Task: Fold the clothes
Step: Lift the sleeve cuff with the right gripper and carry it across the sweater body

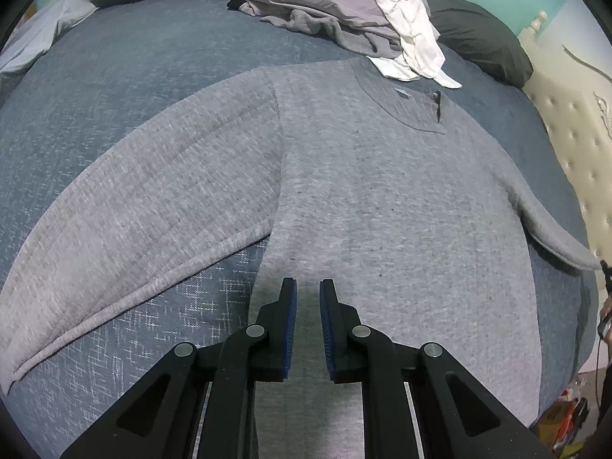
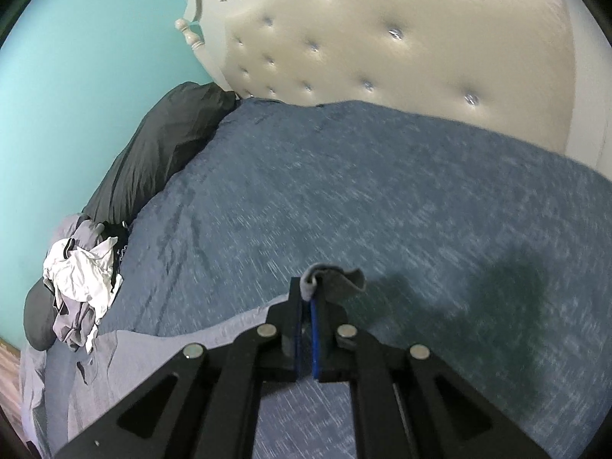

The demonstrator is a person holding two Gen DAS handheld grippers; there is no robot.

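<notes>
A grey sweater (image 1: 363, 191) lies flat, front up, on the blue bedspread (image 1: 114, 76), with one sleeve (image 1: 153, 191) spread out to the left. My left gripper (image 1: 308, 287) hovers over the sweater's lower body, its blue pads a small gap apart with nothing between them. The other sleeve (image 1: 554, 237) runs off to the right edge and is lifted there. My right gripper (image 2: 309, 290) is shut on that sleeve's grey cuff (image 2: 336, 277), held above the bedspread (image 2: 382, 210). The sweater's body (image 2: 95, 363) shows at the lower left of the right wrist view.
A pile of grey and white clothes (image 1: 344, 11) (image 2: 84, 283) sits at the far side of the bed against dark pillows (image 1: 478, 38) (image 2: 164, 153). A cream tufted headboard (image 2: 382, 38) (image 1: 566, 134) borders the bed. Clutter lies on the floor (image 1: 566, 417).
</notes>
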